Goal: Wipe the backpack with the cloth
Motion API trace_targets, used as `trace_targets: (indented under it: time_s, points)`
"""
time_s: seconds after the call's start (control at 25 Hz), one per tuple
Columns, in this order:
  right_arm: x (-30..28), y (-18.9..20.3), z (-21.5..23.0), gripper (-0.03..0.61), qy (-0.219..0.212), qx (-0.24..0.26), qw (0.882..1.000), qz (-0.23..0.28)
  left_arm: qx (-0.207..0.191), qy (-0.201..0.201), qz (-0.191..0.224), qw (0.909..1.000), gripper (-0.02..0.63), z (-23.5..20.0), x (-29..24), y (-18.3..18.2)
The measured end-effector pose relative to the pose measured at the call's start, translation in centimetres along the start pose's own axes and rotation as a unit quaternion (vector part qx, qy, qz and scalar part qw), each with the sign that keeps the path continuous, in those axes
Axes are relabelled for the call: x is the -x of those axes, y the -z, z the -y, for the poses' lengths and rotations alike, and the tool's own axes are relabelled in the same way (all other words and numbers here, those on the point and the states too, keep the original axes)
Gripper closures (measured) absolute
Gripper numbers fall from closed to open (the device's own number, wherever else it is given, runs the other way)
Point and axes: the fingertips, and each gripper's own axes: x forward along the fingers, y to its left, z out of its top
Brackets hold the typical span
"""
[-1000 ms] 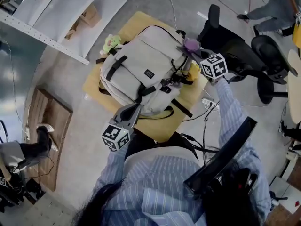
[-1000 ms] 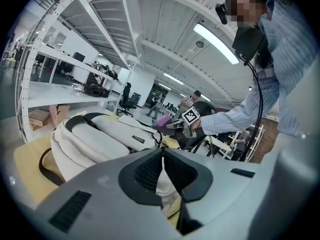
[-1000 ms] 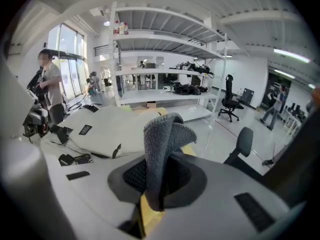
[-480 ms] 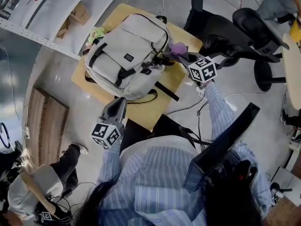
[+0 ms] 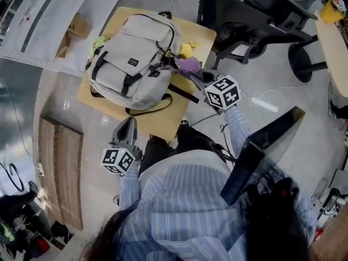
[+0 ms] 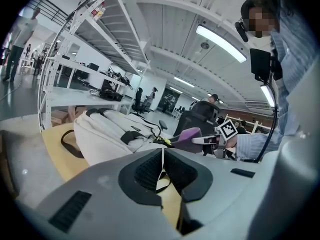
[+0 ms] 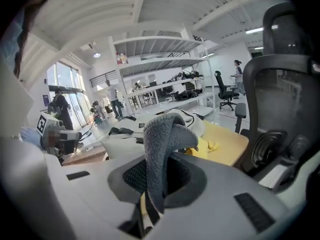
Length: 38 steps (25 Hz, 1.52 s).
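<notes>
From the head we look steeply down on the backpack (image 5: 136,58) and its yellow table (image 5: 157,125). Our left gripper view looks low across the table's near edge, and our right gripper view looks in from its right side. All three share the backpack, close by.

The backpack (image 5: 133,64) is a pale grey woven cloth, matt all over, crossed by black webbing straps (image 5: 130,81). Under it the table (image 5: 157,125) has a smooth, light wood-look top with only a dull sheen. Just right of the backpack, the cloth (image 5: 189,64) looks soft and nappy, a fleecy pile without shine. The left hand-held gripper (image 6: 162,159) and the right hand-held gripper (image 7: 160,179) have smooth matt grey plastic shells with black ribbed pads (image 6: 147,173) inside. Left of the backpack the floor (image 5: 70,107) is grey and glossy, and further left lies a board (image 5: 60,167) of brown grained wood. Right of the backpack, the chair (image 5: 244,20) is black plastic and mesh.
</notes>
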Motion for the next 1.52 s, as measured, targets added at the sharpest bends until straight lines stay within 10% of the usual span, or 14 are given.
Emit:
trace_targets:
  time_s: [0.92,1.52]
  points:
    - [1.1,1.2,-21.5,0.537,0.099,-0.110,0.987,0.062,-0.039,0.135,-0.058,0.9884,0.597,-11.0,11.8,1.6]
    - [7.9,6.0,-25.6,0.537,0.100,-0.112,0.986,0.071,-0.077,0.196,-0.056,0.9760,0.598,-1.3,12.4,3.7]
